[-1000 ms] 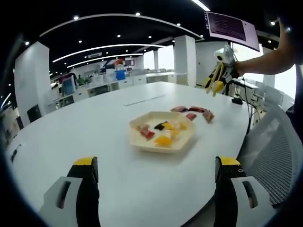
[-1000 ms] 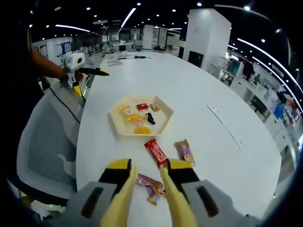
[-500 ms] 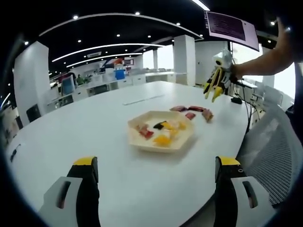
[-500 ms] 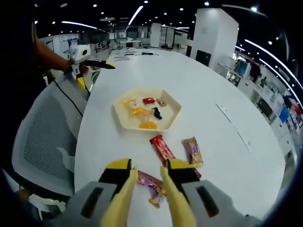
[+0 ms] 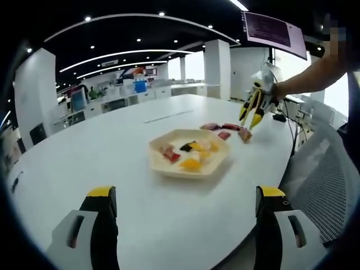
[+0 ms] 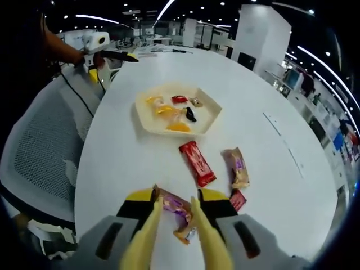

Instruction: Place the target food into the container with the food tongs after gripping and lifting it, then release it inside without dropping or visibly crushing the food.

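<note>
The right gripper (image 6: 174, 216) holds yellow tongs (image 6: 147, 236). A purple candy wrapper (image 6: 179, 216) lies on the desk (image 6: 270, 169) between their tips, which stand slightly apart. The left gripper (image 5: 185, 197) has its fingers spread wide.

The right gripper (image 6: 174, 222) holds yellow food tongs (image 6: 147, 239) whose two arms run up from the bottom of the right gripper view, with a purple-wrapped candy (image 6: 177, 212) lying between their tips; whether the tips actually press on it is hard to tell. The candy sits near the white table's (image 6: 270, 163) near edge. Just beyond it lie a red bar (image 6: 197, 163), a tan wrapped bar (image 6: 237, 167) and a small red packet (image 6: 237, 199). Farther in stands a hexagonal tray (image 6: 211, 116) with yellow, red and dark pieces. At the far left edge, the left gripper (image 6: 121, 55) hangs over a grey mesh chair (image 6: 39, 157).
</note>
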`<state>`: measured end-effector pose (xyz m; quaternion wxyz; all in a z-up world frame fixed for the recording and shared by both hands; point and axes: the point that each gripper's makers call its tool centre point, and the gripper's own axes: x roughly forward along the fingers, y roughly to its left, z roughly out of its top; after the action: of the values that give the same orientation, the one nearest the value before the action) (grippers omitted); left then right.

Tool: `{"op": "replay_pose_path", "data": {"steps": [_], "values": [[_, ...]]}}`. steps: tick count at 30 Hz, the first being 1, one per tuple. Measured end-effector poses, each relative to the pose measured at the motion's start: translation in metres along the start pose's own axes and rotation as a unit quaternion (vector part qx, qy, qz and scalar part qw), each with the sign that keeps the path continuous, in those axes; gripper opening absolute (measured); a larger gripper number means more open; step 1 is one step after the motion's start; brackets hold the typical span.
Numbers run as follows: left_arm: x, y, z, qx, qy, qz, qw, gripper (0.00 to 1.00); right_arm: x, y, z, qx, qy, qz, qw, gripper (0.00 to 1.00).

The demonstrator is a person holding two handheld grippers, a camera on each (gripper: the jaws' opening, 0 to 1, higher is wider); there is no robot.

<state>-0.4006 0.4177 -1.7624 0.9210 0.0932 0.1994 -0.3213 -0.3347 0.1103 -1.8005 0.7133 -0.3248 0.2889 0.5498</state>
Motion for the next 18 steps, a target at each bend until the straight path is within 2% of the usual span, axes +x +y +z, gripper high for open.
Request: {"op": "replay_pose_path", "data": {"steps": [5, 8, 13, 18], "values": [[0.001, -0.002, -0.001, 0.007, 0.003, -0.004, 1.0000, 1.00, 0.009, 0.004, 0.000, -0.015, 0.009, 0.008, 0.9998, 0.29], [0.001, -0.001, -0.001, 0.005, 0.002, -0.003, 1.0000, 1.00, 0.015, 0.003, -0.004, -0.018, 0.026, 0.006, 0.9995, 0.29], [0.000, -0.001, 0.000, 0.005, 0.000, -0.001, 1.0000, 1.00, 0.023, 0.000, -0.001, 0.019, 0.017, -0.003, 0.9997, 0.28], [0.000, 0.000, 0.000, 0.004, 0.000, -0.001, 1.0000, 1.00, 0.029, -0.005, -0.002, 0.031, 0.030, -0.008, 0.9990, 0.28]]}}
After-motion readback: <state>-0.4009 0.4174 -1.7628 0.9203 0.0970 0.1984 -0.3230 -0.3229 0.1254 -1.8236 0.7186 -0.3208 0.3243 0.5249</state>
